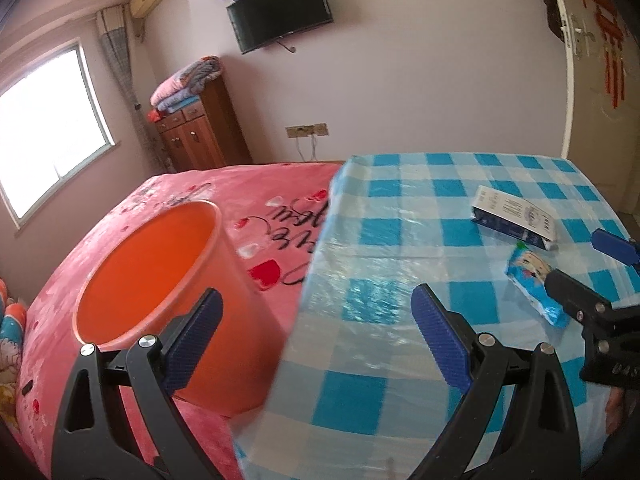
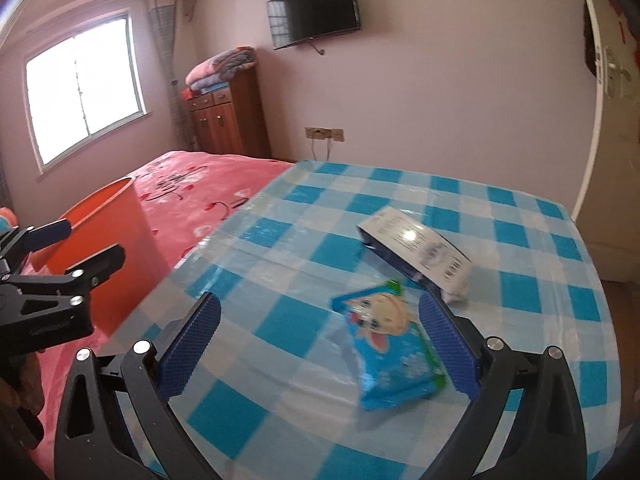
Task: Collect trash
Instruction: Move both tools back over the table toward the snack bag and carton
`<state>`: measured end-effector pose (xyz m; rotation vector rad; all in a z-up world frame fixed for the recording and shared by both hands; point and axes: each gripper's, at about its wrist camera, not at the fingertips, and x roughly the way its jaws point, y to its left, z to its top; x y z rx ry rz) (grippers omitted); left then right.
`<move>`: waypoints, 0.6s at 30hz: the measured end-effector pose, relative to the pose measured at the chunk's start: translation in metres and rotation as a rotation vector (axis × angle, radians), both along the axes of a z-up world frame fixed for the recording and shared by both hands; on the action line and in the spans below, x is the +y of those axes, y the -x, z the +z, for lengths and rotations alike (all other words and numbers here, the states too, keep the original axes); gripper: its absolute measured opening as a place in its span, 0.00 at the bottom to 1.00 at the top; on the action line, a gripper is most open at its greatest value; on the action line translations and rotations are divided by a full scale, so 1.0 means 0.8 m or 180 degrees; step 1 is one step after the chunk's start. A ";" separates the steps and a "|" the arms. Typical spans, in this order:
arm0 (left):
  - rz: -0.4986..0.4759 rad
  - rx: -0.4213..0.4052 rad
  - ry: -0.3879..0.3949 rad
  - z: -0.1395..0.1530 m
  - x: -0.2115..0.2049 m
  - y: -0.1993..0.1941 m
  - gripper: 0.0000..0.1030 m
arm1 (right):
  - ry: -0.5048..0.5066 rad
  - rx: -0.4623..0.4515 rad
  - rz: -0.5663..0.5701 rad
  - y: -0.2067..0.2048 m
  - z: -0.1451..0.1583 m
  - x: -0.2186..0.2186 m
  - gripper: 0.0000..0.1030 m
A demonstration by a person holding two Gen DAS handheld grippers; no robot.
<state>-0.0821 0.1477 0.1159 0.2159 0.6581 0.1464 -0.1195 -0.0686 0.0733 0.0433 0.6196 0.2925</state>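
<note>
The left gripper (image 1: 316,328) hung with its jaws spread wide and nothing between them, above the edge where the blue-and-white checked table (image 1: 400,264) met the pink bed (image 1: 168,200). An orange bin (image 1: 160,264) stood on the bed, hard against the table's side, its mouth open and showing no contents from this angle. Black script ran across the bedcover (image 1: 296,216), upside down from the camera and only partly legible; it seemed to read "love you", though this could not be told for certain.

The right gripper (image 2: 320,344) was likewise released, its blue pads on either side of a blue snack packet (image 2: 388,348) lying on the table, the right pad just beside the packet's edge. The packet bore a cartoon child's face; its lettering was too blurred to read. Just beyond it lay a white and dark-blue box (image 2: 420,248), slightly crushed at the near end, with a barcode and fine print that could not be made out. On the far wall hung a dark television (image 2: 316,8), and a wooden cabinet (image 2: 228,116) held folded blankets.
</note>
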 end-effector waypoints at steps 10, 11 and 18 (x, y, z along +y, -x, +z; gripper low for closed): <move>-0.0502 0.0174 0.0210 -0.025 -0.058 0.004 0.93 | 0.0145 0.0051 -0.0397 0.000 -0.029 -0.062 0.95; -0.0536 0.0179 0.0226 -0.027 -0.062 0.005 0.93 | 0.0132 0.0063 -0.0430 -0.002 -0.031 -0.069 0.95; -0.0709 0.0347 0.0420 -0.041 -0.089 -0.009 0.93 | -0.0182 0.0310 -0.0517 -0.011 -0.049 -0.109 0.95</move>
